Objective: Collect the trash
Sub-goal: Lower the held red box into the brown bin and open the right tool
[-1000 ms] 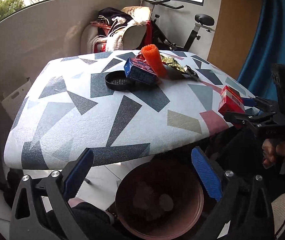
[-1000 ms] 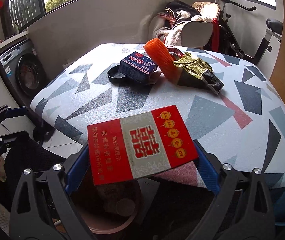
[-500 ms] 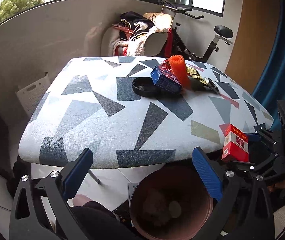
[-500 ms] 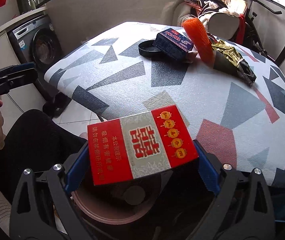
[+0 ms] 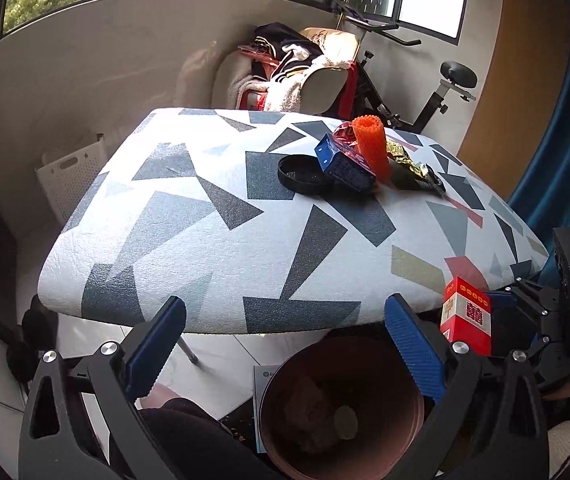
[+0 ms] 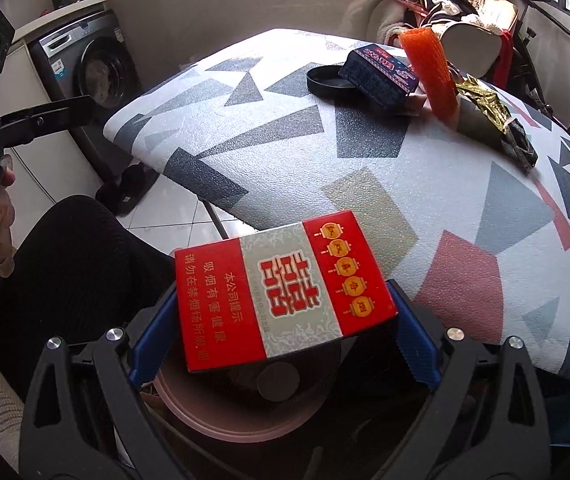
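Observation:
My right gripper (image 6: 285,332) is shut on a red and silver cigarette box (image 6: 281,292) and holds it above the pink bin (image 6: 245,412), just off the table's near edge. The box also shows in the left wrist view (image 5: 467,316), beside the bin (image 5: 341,412). My left gripper (image 5: 285,340) is open and empty above the bin's left side. On the table's far part lie a blue box (image 5: 343,164), a black lid (image 5: 301,172), an orange mesh roll (image 5: 371,146) and a gold and black wrapper (image 5: 413,168).
The table (image 5: 213,240) has a patterned white top. A chair heaped with clothes (image 5: 297,72) and an exercise bike (image 5: 441,92) stand behind it. A white basket (image 5: 69,172) sits at the left. A washing machine (image 6: 89,76) stands left in the right wrist view.
My right gripper has carried the cigarette box off the table's edge and down over the bin. My left gripper has pulled back a little and stays open.

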The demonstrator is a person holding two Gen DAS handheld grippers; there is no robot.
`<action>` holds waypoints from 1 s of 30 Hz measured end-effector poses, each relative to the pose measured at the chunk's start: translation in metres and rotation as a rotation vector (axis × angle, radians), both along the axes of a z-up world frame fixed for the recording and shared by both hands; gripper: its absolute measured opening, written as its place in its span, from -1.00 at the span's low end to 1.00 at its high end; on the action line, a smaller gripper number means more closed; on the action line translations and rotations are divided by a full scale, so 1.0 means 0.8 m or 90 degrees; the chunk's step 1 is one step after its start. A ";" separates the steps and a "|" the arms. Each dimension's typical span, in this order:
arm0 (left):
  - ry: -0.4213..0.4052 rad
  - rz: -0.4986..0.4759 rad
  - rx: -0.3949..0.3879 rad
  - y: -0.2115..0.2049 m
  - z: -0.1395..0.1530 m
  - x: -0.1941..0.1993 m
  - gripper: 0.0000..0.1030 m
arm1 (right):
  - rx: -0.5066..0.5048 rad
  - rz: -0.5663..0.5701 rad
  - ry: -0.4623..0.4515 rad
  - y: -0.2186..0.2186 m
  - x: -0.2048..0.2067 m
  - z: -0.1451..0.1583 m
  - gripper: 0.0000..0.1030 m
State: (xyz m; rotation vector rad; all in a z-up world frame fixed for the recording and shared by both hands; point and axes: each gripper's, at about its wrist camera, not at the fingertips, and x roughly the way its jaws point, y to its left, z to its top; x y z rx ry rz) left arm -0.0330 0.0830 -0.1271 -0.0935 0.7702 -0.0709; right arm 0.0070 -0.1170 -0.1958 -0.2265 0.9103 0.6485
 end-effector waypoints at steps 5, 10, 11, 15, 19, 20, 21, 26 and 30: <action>0.004 -0.002 -0.001 -0.002 -0.003 0.000 0.88 | 0.003 0.008 0.011 0.002 0.000 -0.002 0.85; 0.006 -0.003 -0.001 -0.003 -0.004 0.000 0.88 | 0.013 -0.021 0.017 -0.009 0.008 -0.001 0.89; 0.007 -0.002 -0.002 -0.003 -0.005 0.000 0.88 | 0.015 -0.028 0.019 -0.012 0.009 -0.002 0.89; 0.008 -0.002 -0.003 -0.003 -0.006 0.000 0.88 | 0.021 -0.044 0.021 -0.018 0.013 -0.001 0.89; 0.008 -0.002 -0.004 -0.003 -0.006 0.000 0.88 | 0.023 -0.048 0.023 -0.021 0.016 -0.002 0.89; 0.009 -0.002 -0.004 -0.003 -0.006 0.000 0.88 | 0.022 -0.048 0.023 -0.021 0.016 -0.002 0.89; 0.009 -0.002 -0.004 -0.003 -0.007 0.000 0.88 | 0.022 -0.048 0.023 -0.021 0.016 -0.003 0.89; 0.011 -0.001 -0.006 -0.002 -0.009 0.001 0.88 | 0.022 -0.051 0.024 -0.022 0.017 -0.004 0.89; 0.015 0.003 -0.012 0.000 -0.013 0.002 0.88 | 0.018 -0.066 0.027 -0.026 0.021 -0.006 0.89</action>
